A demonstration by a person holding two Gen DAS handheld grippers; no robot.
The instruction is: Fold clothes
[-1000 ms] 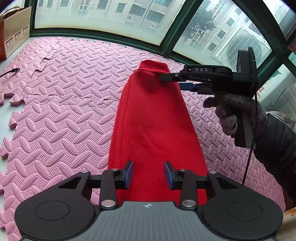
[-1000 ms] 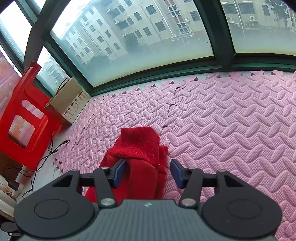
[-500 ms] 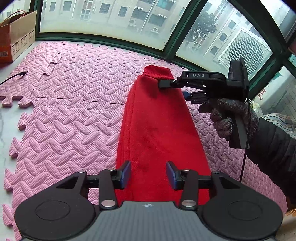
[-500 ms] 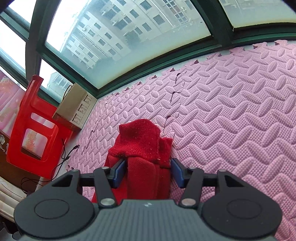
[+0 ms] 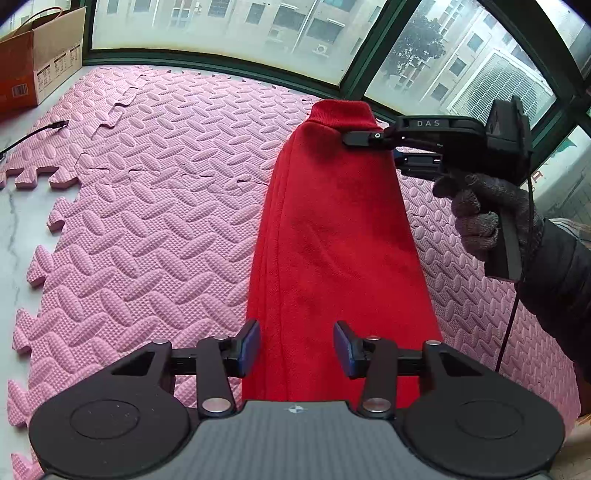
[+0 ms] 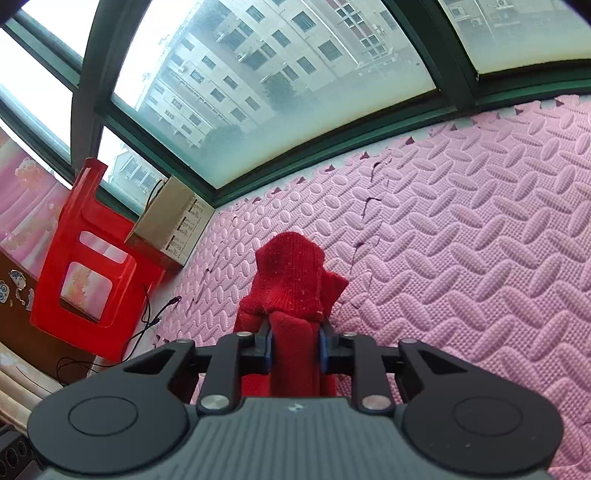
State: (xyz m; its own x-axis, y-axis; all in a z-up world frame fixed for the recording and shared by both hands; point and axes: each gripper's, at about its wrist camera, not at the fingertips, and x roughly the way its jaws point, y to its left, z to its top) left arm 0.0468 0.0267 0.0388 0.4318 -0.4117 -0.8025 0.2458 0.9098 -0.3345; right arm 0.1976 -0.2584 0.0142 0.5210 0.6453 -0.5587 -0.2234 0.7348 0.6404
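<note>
Red garment (image 5: 340, 236): folded into a long narrow strip, lying on the pink foam mat (image 5: 155, 206) that covers the floor, its ribbed cuff end toward the window (image 5: 229, 33).

Right gripper (image 6: 295, 349): jaws closing, with a bunched fold of the red garment between them; the blue pads (image 6: 268, 350) press against the cloth on both sides just below the ribbed end. In the left wrist view the same gripper comes in from the right, held by a gloved hand (image 5: 484, 218) in a dark sleeve (image 5: 557, 280), its fingers reaching over the garment's far end.

Left gripper (image 5: 295, 349): jaws partly apart, roughly mid-range, nothing gripped. It sits above the near end of the garment, and the cloth shows in the gap between the pads (whether either pad touches it cannot be told).

Surroundings: cardboard box (image 6: 168, 225) and red plastic chair (image 6: 83, 254) against the window wall; black cable (image 5: 33, 134) trailing onto the mat's edge
</note>
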